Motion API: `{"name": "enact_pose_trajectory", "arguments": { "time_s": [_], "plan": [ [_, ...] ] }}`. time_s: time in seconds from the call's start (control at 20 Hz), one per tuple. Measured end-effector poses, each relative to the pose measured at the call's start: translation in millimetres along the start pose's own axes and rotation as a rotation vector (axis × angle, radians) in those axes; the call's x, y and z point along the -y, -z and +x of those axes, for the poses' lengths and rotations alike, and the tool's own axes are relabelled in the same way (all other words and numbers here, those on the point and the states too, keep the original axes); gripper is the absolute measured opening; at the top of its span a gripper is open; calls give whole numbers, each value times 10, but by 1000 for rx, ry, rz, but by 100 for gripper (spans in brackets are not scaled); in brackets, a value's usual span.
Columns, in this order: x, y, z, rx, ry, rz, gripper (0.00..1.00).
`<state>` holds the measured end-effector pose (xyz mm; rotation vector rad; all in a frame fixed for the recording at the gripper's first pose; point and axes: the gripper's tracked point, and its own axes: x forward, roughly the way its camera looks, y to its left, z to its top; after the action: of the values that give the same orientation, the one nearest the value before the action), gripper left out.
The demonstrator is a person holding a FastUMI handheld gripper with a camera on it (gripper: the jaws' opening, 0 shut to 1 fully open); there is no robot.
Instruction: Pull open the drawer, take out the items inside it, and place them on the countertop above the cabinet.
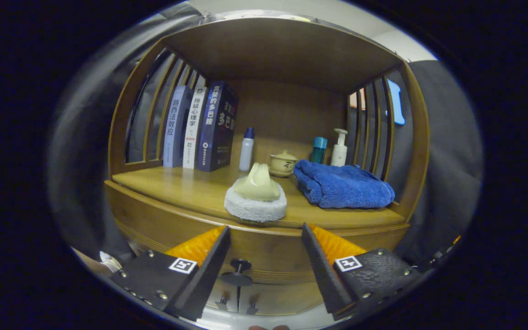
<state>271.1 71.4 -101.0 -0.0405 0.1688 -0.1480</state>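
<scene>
My gripper [266, 231] is open, its two fingers spread wide with nothing between them. Between and below the fingers the wooden drawer front [264, 252] is closed, with a small dark knob [240, 266] on it. Above the drawer is the wooden countertop [186, 185] of the cabinet. On its front edge, just beyond the fingers, a pale cream item [258, 183] rests on a round grey-white pad [255, 206]. A folded blue towel [343, 185] lies to the right of it.
Three upright books [197, 128] lean at the back left. A white bottle with a blue cap [246, 149], a small lidded pot [283, 163], a teal container [319, 150] and a white pump bottle [338, 147] stand along the back. Slatted sides and a shelf roof enclose the countertop.
</scene>
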Motion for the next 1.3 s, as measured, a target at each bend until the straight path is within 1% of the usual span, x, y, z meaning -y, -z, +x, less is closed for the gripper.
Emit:
{"name": "enact_pose_trajectory", "arguments": {
  "time_s": [0.05, 0.3, 0.45, 0.6, 0.75, 0.8, 0.85, 0.95, 1.05, 1.15, 1.25, 1.3],
  "plan": [
    [32, -68, -58, 20, 0, 1, 93],
    [111, -414, -496, 126, -22, -69, 92],
    [156, -568, -702, 158, -32, -93, 92],
    [199, -710, -956, 191, -76, -82, 93],
    [400, -870, -1151, 248, -158, -66, 92],
    [556, -909, -1174, 271, -172, -68, 92],
    [765, -935, -1189, 297, -169, -72, 92],
    [1241, -944, -1193, 327, -142, -66, 92],
    [1699, -833, -1172, 311, -121, -13, 93],
    [2118, -749, -1146, 327, -111, 42, 94],
    [2521, -604, -1095, 333, -89, 46, 94],
    [2647, -436, -1068, 295, -90, 45, 94]
  ]
}}
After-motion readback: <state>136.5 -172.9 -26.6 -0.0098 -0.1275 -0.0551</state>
